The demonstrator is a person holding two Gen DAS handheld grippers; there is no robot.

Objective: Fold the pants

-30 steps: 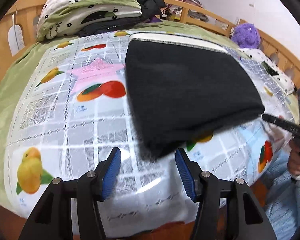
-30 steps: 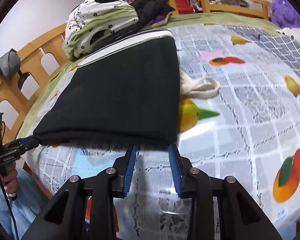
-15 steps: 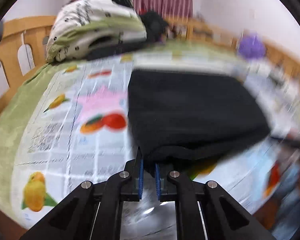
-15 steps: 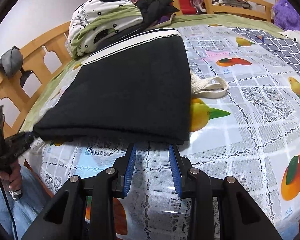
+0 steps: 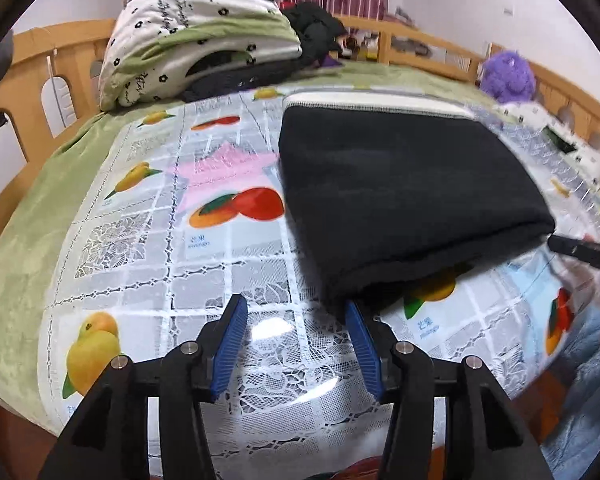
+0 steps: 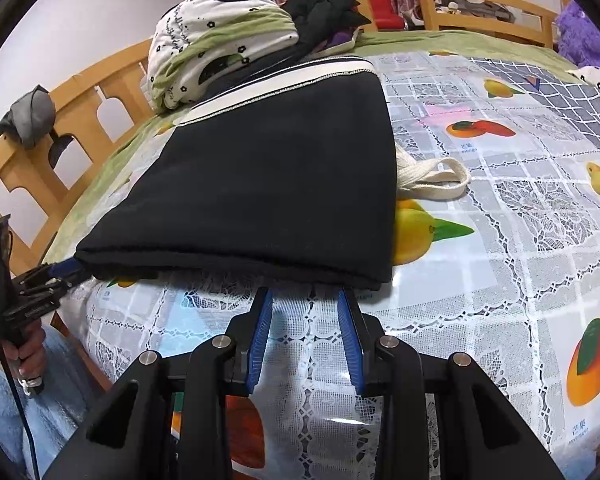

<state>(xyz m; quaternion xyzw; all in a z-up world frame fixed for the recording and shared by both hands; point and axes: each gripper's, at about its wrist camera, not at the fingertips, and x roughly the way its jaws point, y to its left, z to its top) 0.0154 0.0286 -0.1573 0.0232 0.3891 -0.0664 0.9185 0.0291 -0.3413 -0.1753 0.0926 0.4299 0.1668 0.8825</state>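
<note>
- While the folded black pants (image 5: pixel 400 196) are lying on the bed's fruit-print cover (image 5: pixel 148 248), a cream strap (image 6: pixel 432 178) is poking out beside them.
- Left hand-held gripper (image 5: pixel 296 340), pinched on the hem half a second ago, is now gaping wide.
- Right hand-held gripper (image 6: pixel 305 334) is sitting open, empty.
- Motion blur is smearing the far rail.

Black pants (image 6: pixel 268 184) with cream waistband, fruit-printed tablecloth (image 6: pixel 520 240), seemingly purple plush (image 5: pixel 508 76).
</note>
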